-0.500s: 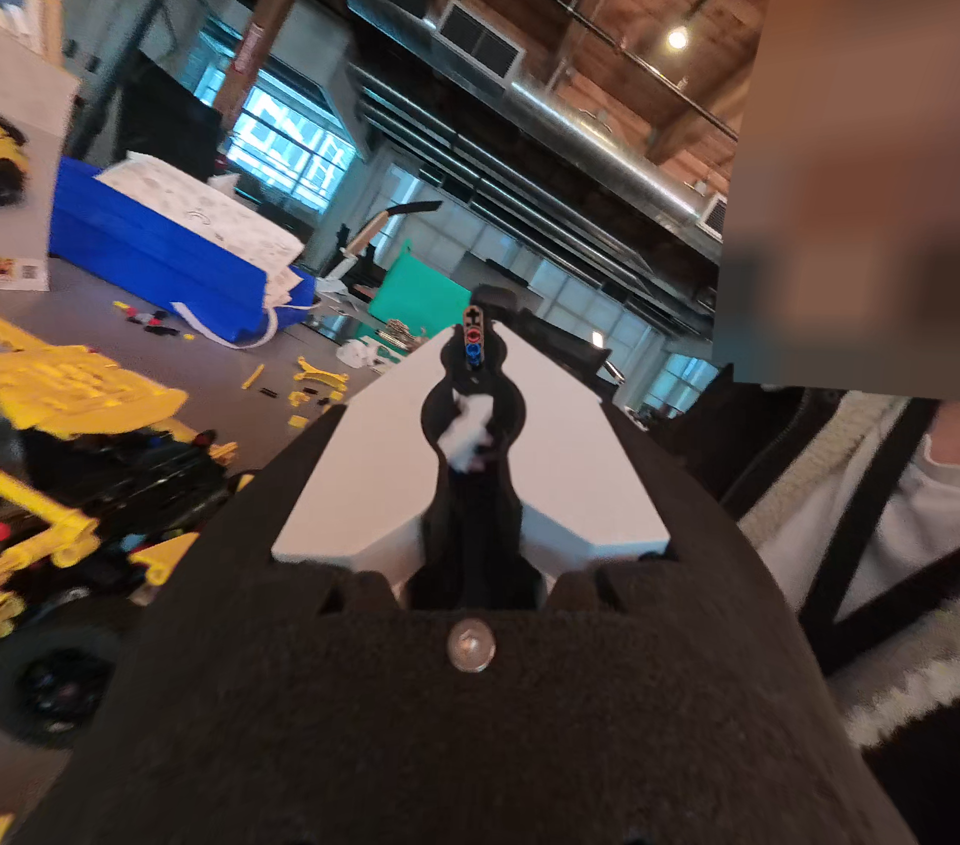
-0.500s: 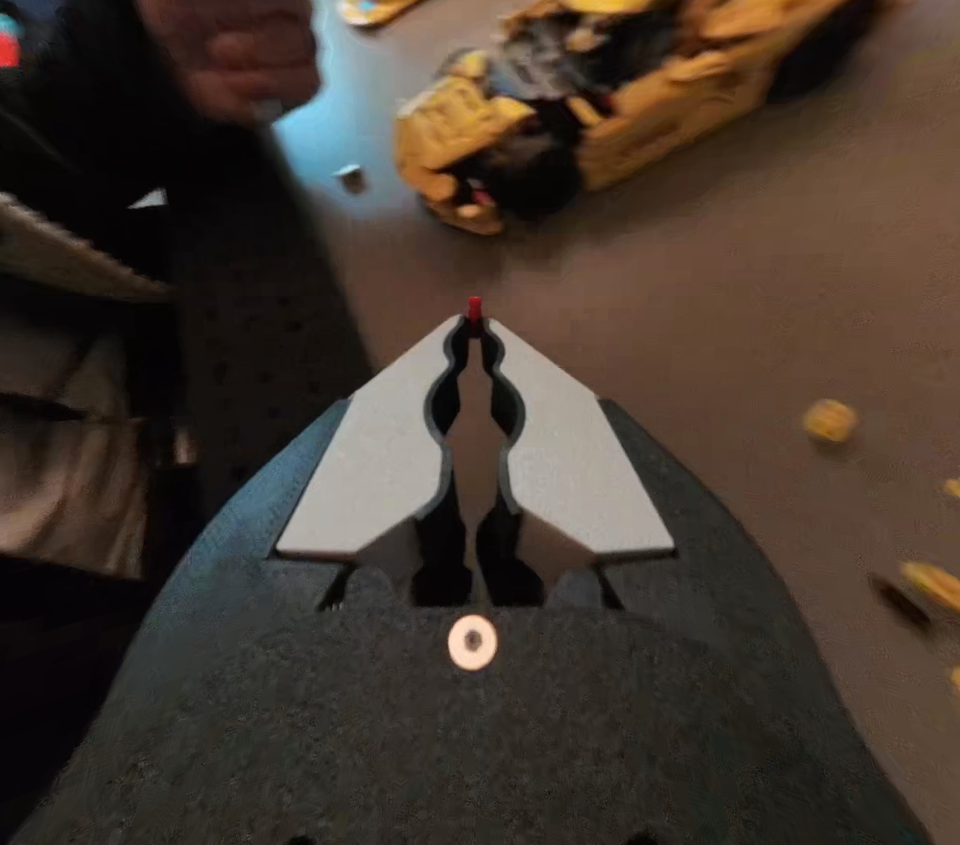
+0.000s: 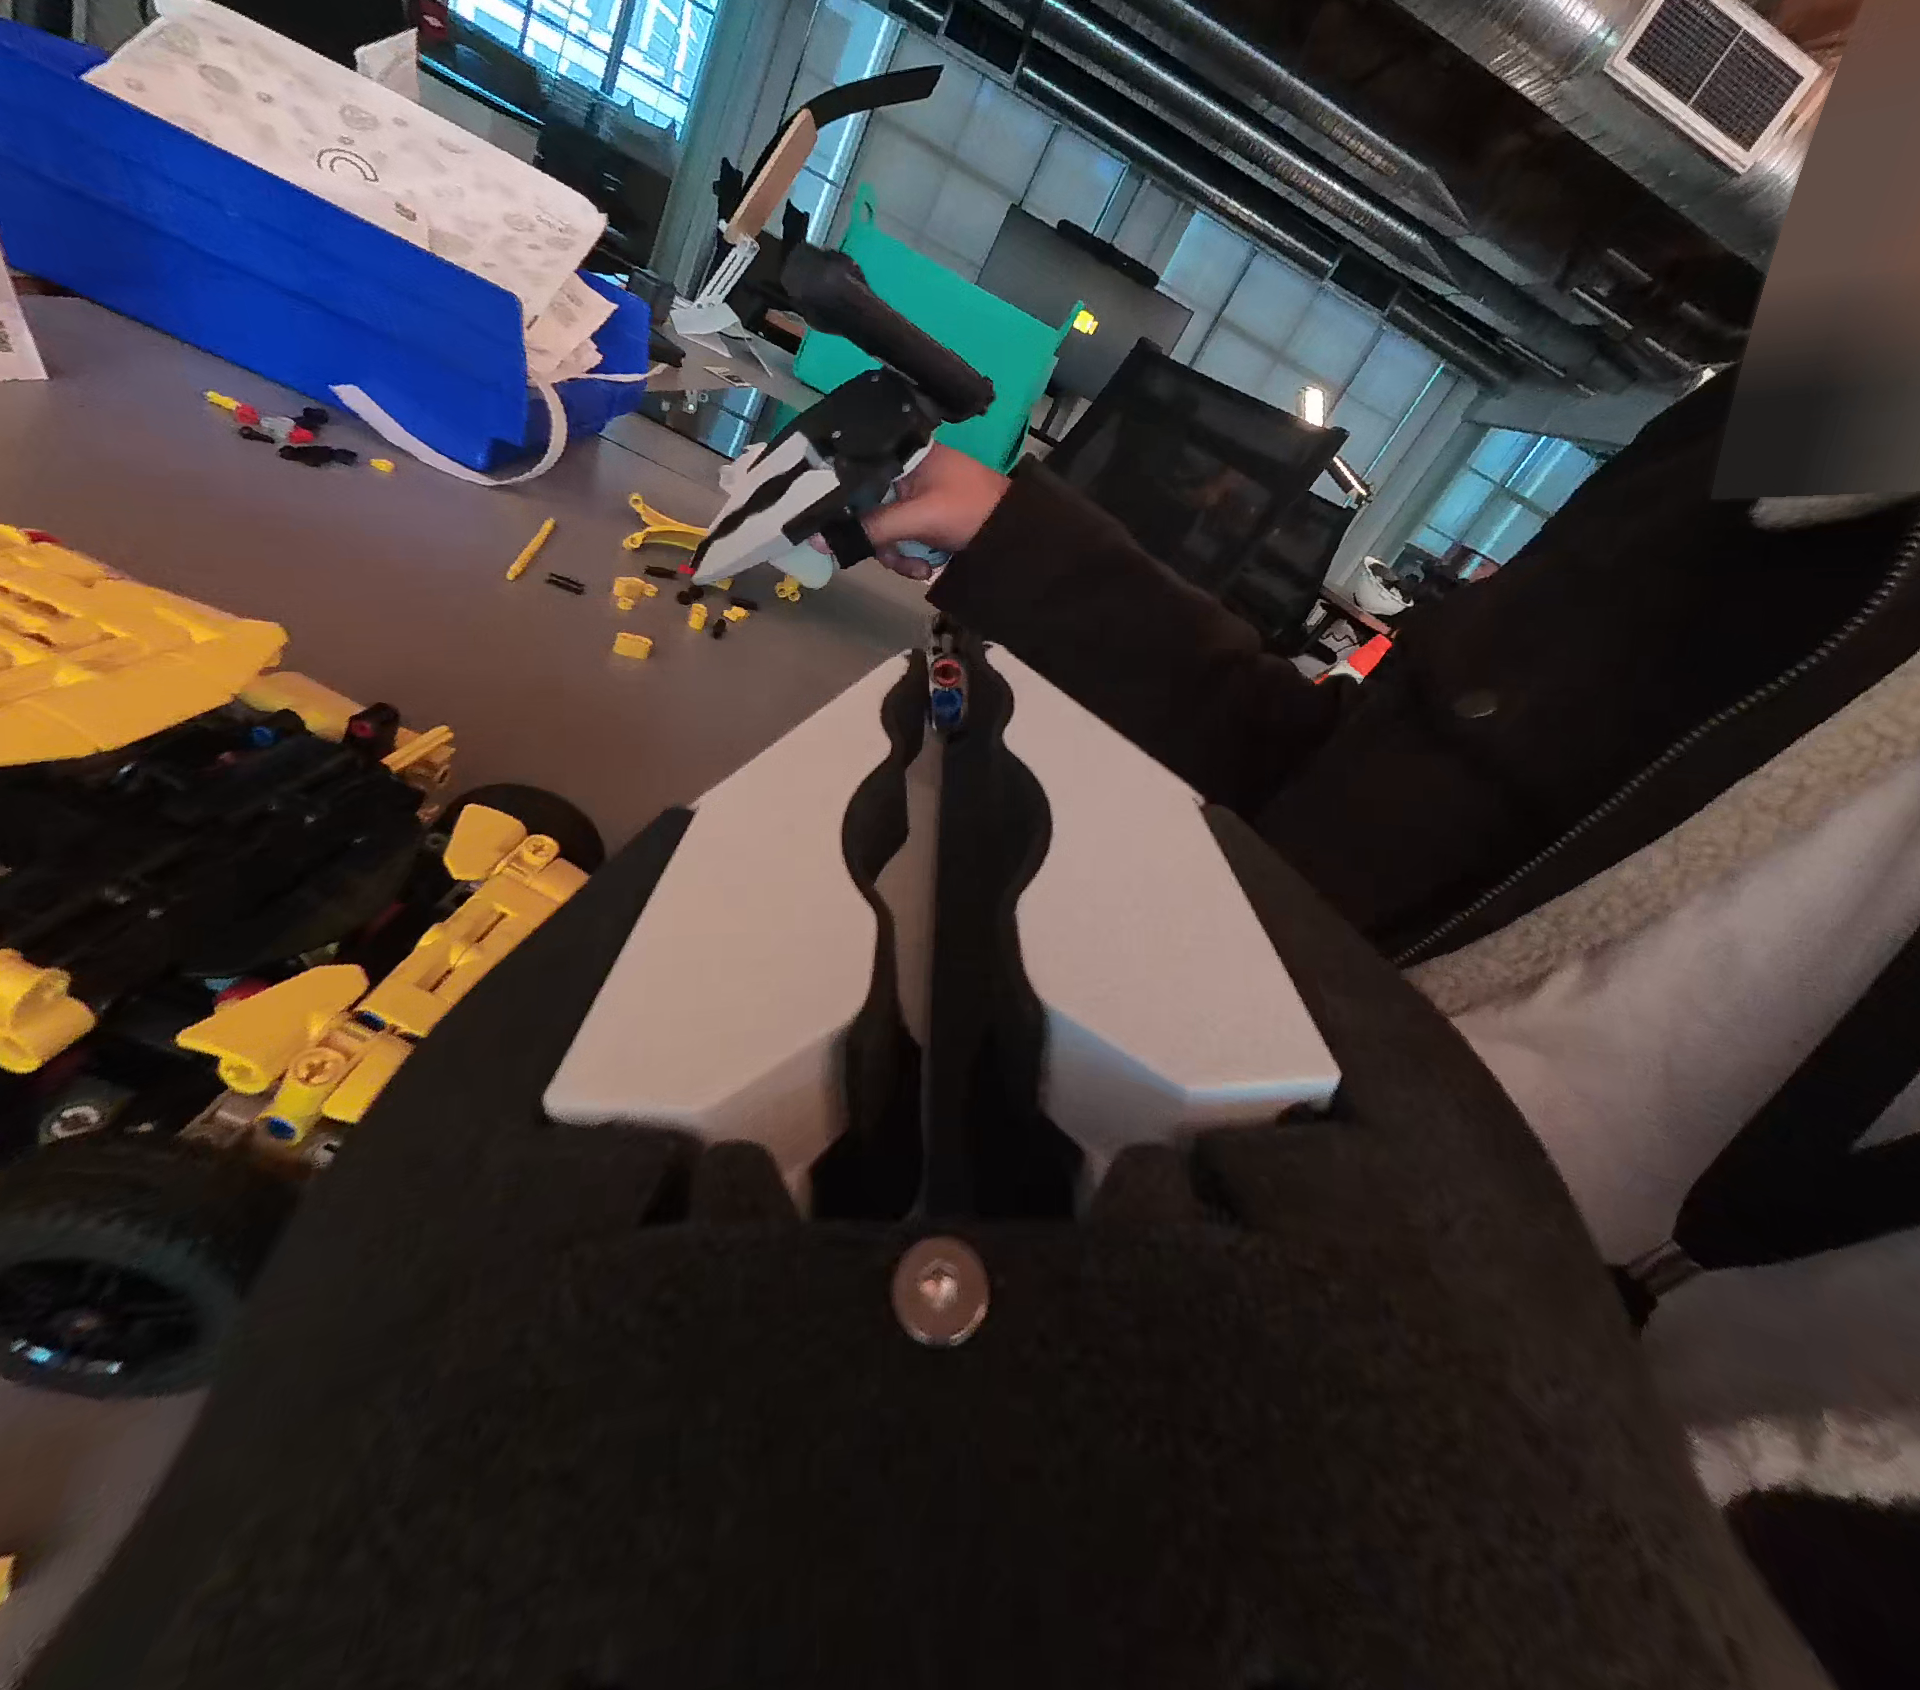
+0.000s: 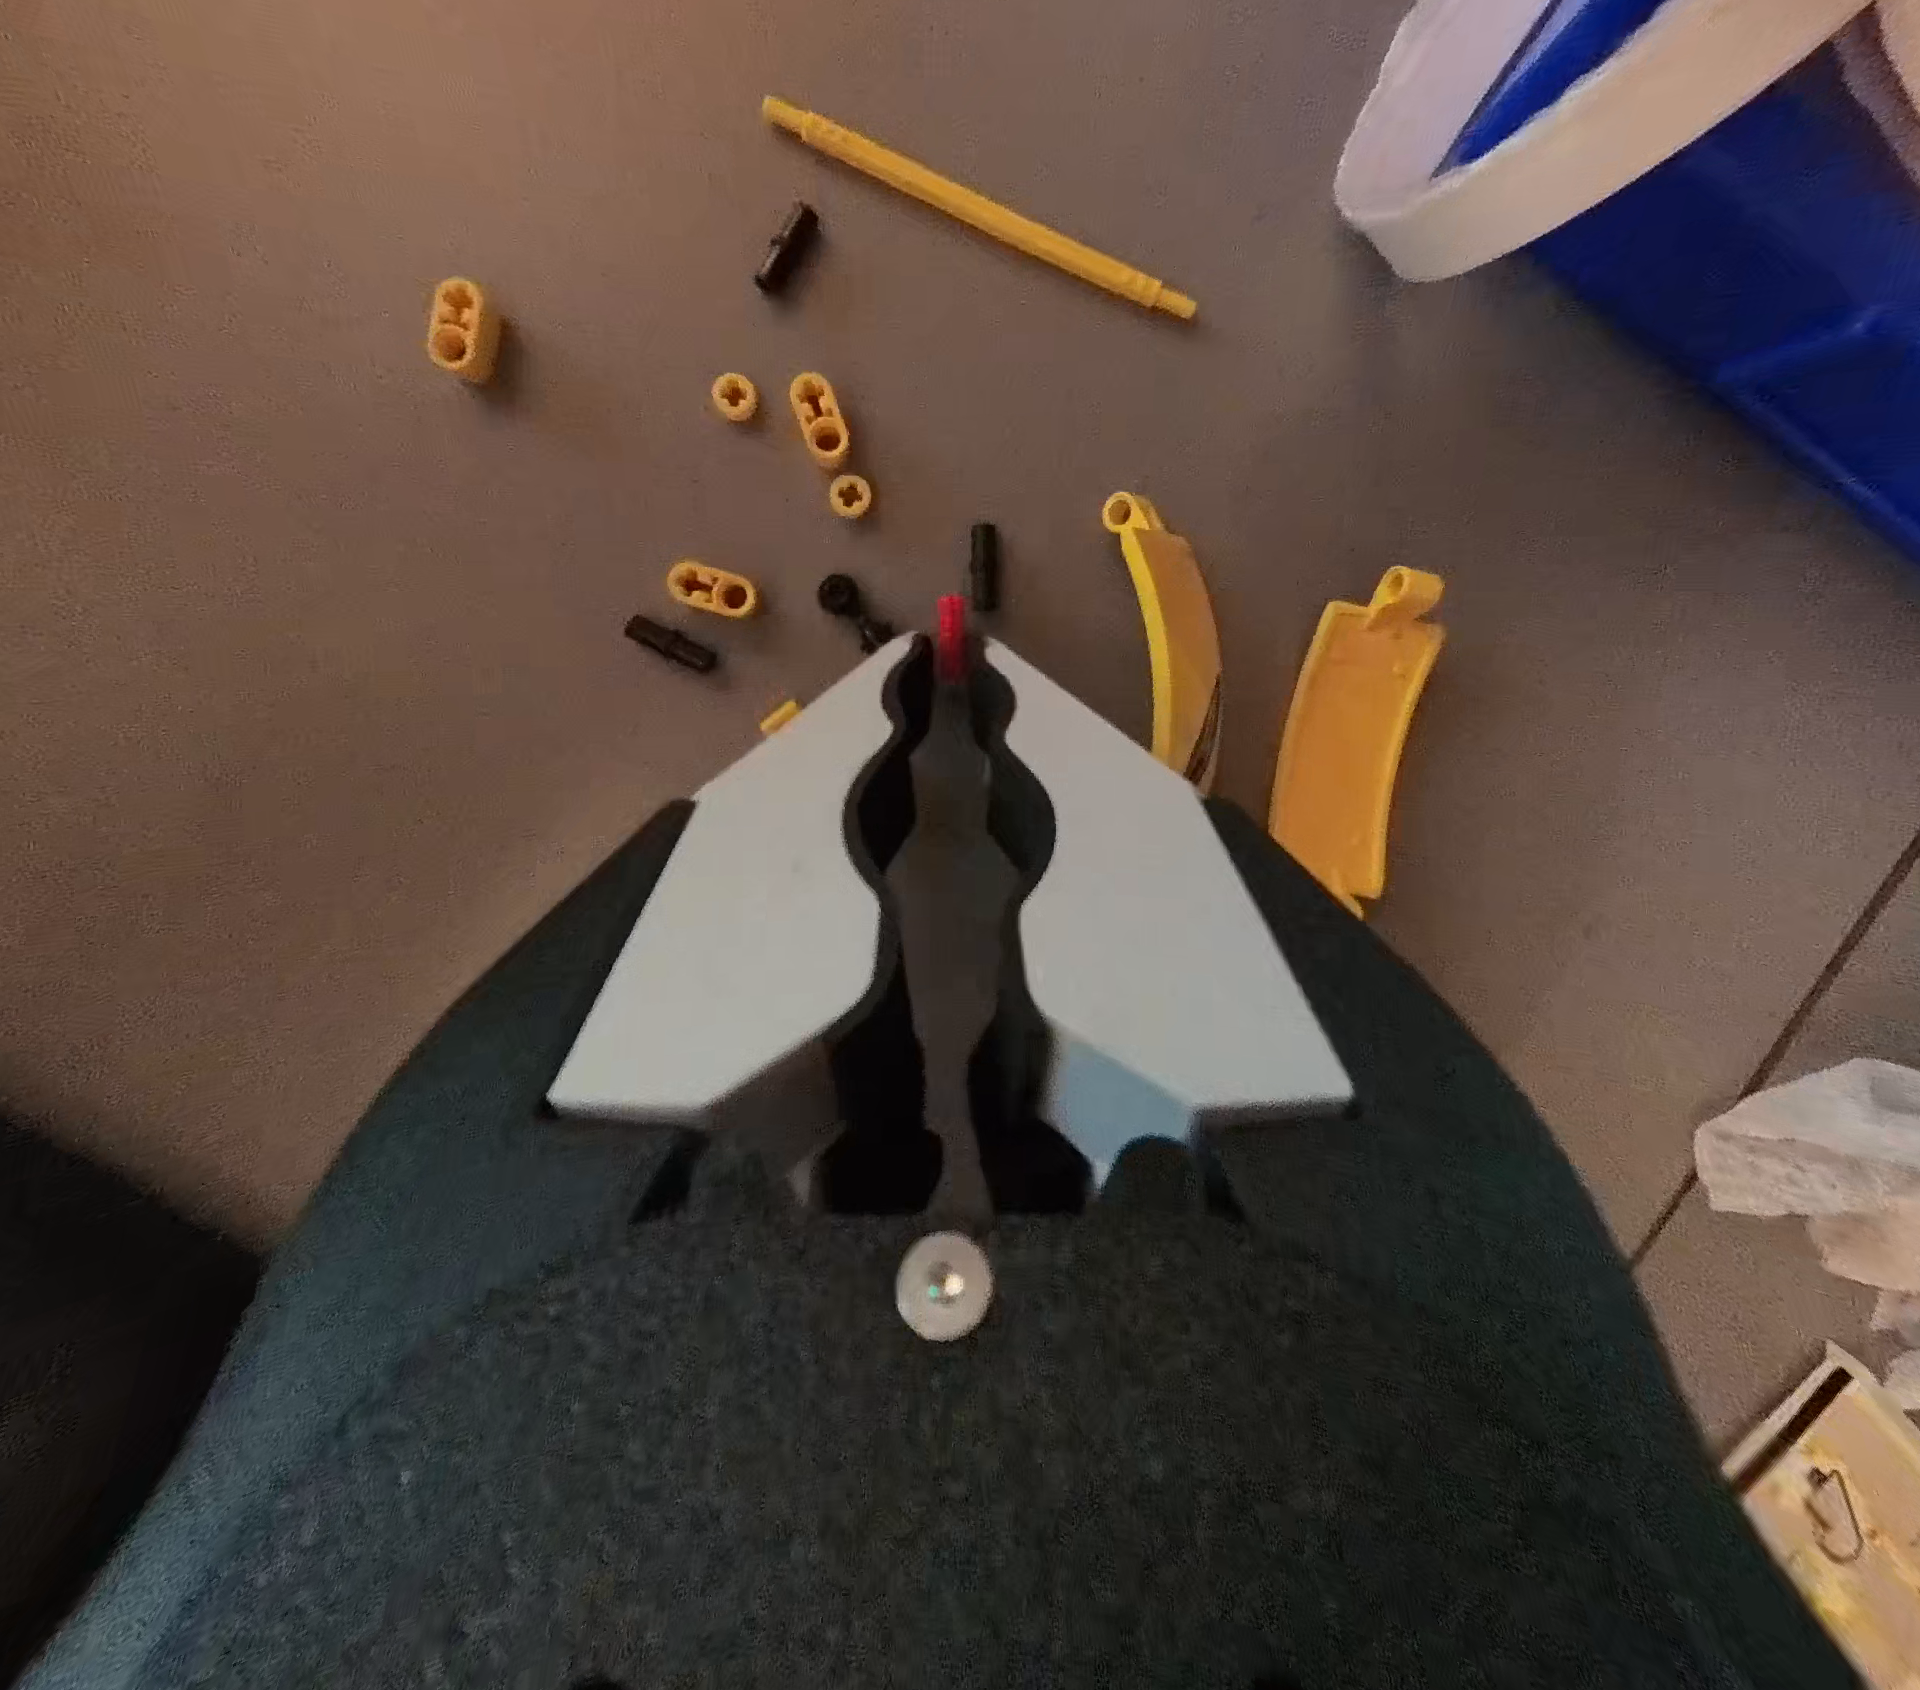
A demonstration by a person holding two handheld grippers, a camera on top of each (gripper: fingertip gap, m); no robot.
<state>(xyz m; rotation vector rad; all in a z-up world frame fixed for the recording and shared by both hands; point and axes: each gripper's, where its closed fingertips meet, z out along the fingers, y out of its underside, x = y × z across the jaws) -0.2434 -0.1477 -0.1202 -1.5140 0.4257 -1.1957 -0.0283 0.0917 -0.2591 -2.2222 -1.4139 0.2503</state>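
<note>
Right tongs (image 4: 951,648) have swung from the yellow car (image 3: 208,861) down over loose yellow parts (image 4: 821,414) on the tabletop (image 4: 312,82), clenched on a red pin (image 4: 950,622); left tongs (image 3: 943,684) pinch a small black beam (image 3: 945,679) aloft.

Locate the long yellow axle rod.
Right wrist view: the long yellow axle rod lies diagonally on the grey table, beyond the right gripper, left of the blue bin.
</note>
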